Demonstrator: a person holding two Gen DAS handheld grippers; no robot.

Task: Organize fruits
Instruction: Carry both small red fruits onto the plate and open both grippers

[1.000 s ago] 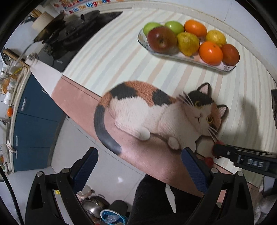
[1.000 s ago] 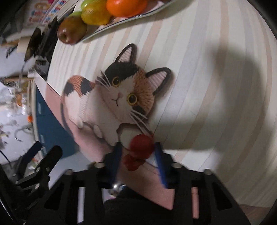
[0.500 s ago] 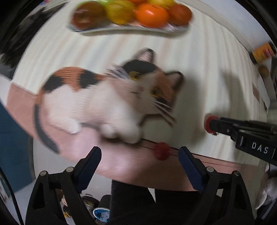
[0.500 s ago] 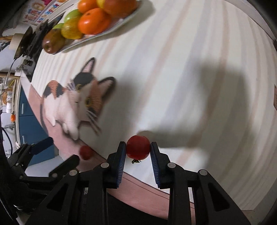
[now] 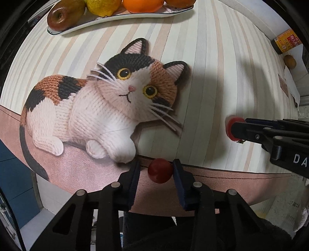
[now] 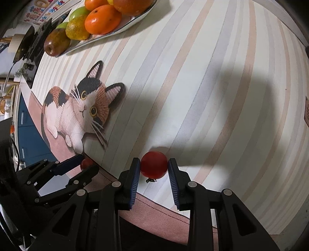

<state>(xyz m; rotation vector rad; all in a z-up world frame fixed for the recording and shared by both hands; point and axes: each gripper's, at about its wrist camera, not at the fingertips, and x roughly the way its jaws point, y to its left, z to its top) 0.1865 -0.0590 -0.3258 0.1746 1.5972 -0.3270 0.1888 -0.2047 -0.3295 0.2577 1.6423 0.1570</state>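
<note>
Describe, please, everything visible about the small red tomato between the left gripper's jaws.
The small, round, dark red cherry tomato has smooth, faintly glossy skin and looks whole; no stem shows. It sits on the pink border of the striped cat-print table mat, below the cat's paw. The left gripper is closing its blue-padded jaws around it; one pad touches, the other stands slightly apart.

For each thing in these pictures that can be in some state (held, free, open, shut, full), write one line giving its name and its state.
Left tongs: closing around the darker red tomato.
Right tongs: shut on the brighter red tomato, held just above the mat.
Fruit plate: loaded with fruit, untouched.
Jar: lying on its side, lid on.
</note>
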